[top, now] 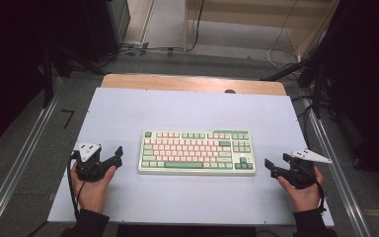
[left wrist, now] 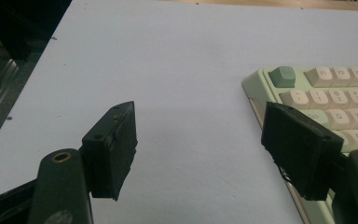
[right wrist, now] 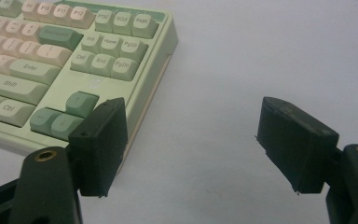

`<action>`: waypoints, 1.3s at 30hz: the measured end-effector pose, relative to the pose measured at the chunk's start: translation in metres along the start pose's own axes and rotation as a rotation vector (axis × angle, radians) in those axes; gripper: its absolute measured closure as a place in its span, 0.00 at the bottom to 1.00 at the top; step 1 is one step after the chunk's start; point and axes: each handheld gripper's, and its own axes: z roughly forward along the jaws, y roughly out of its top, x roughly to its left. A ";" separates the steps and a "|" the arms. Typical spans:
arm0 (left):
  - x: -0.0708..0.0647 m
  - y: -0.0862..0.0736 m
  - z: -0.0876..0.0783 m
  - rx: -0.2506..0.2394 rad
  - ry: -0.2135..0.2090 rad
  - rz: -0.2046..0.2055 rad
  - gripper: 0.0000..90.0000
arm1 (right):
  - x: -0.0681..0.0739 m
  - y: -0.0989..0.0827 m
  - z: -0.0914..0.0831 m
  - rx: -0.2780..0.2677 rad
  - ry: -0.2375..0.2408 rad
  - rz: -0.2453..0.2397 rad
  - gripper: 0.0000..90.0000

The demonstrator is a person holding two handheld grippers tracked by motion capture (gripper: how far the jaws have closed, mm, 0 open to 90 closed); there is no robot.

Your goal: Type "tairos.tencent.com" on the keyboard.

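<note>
Flanked by left gripper (top: 118, 157) and right gripper (top: 268, 167), both spread wide and empty, mid-table on the white mat (top: 187, 111): keyboard (top: 196, 151), likely rigid, fairly heavy, smooth-sided, best pinched at the short end edges, clear of loose keycaps.

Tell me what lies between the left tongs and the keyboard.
Nothing: only a bare strip of the white table sheet separates the open left tongs from the keyboard, as the high view shows.
</note>
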 end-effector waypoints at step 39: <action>-0.043 0.009 0.023 0.007 -0.151 0.051 0.33 | 0.056 0.027 0.025 -0.037 0.134 -0.091 0.28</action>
